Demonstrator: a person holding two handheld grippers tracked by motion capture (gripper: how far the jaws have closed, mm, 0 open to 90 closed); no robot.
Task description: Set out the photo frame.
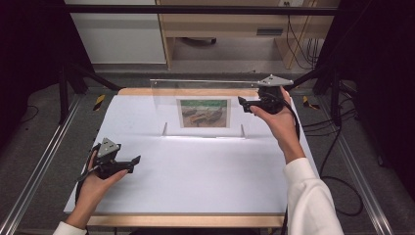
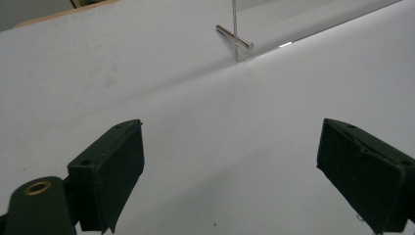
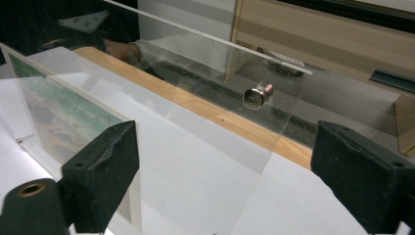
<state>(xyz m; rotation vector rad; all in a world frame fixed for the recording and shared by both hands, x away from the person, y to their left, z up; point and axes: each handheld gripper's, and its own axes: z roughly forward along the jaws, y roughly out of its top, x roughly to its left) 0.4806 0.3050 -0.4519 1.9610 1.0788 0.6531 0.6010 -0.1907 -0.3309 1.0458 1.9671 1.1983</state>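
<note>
A white desk (image 1: 195, 171) with a wooden edge stands inside a dark metal rig, with pale cabinets and cables on the floor behind it. Toward its far side stands a clear acrylic picture frame (image 1: 203, 105), upright on the white surface, with a landscape print (image 1: 204, 113) in its middle and small metal standoff pins (image 3: 258, 94) through the panel. The right tongs (image 1: 241, 104) hover just beside the frame's right end, level with the print; in the right gripper view the jaws stand wide apart, released, with the panel's edge ahead of them and nothing pressed between the pads. The left tongs (image 1: 135, 163) sit well apart from the frame, low over the near left part of the desk, jaws also spread wide and holding nothing.
</note>
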